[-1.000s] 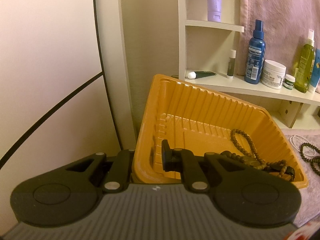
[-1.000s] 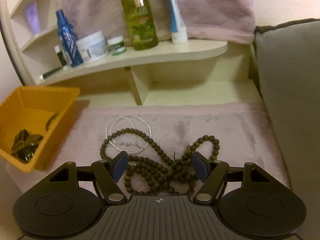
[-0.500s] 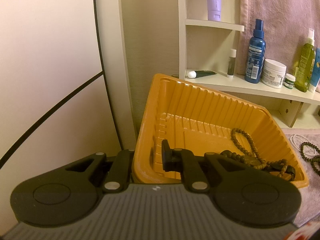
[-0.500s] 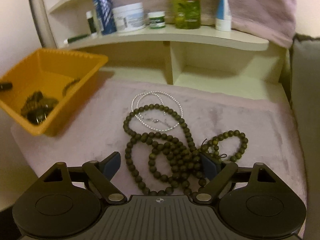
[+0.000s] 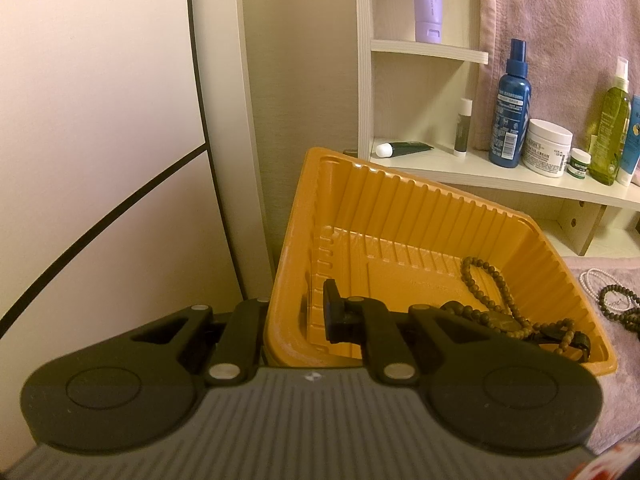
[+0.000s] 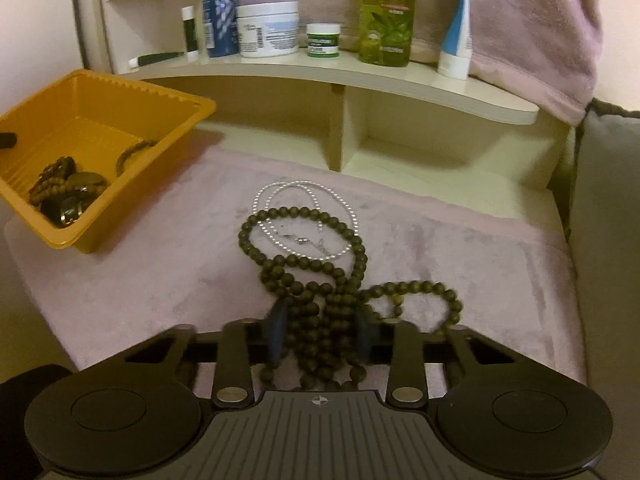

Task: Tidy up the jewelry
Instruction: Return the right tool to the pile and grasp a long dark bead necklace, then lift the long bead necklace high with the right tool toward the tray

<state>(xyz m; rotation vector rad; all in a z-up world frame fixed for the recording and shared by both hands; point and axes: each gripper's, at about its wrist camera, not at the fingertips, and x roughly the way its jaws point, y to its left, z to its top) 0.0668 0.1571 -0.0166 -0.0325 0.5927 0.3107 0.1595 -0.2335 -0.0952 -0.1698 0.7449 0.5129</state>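
My left gripper (image 5: 296, 320) is shut on the near left wall of the orange tray (image 5: 360, 216), one finger inside and one outside. Brown bead bracelets (image 5: 492, 308) lie in the tray's right corner; the tray (image 6: 132, 96) and its beads (image 6: 64, 192) also show at the left of the right wrist view. My right gripper (image 6: 320, 330) is closing around a tangle of a long dark bead necklace (image 6: 308, 264) on the pink cloth (image 6: 460, 248). A thin silver necklace (image 6: 304, 200) lies under the far loop.
A cream shelf (image 6: 360, 72) behind the cloth carries a blue spray bottle (image 5: 512, 108), a white cream jar (image 5: 546, 148), a small green jar (image 6: 323, 40), a green bottle (image 6: 386, 12) and tubes. A pink towel (image 6: 532, 20) hangs at the back. A grey cushion (image 6: 608, 240) borders the right.
My right gripper moved forward and down onto the dark bead necklace and its jaws narrowed from wide open to around the beads. The left gripper and tray have not moved.
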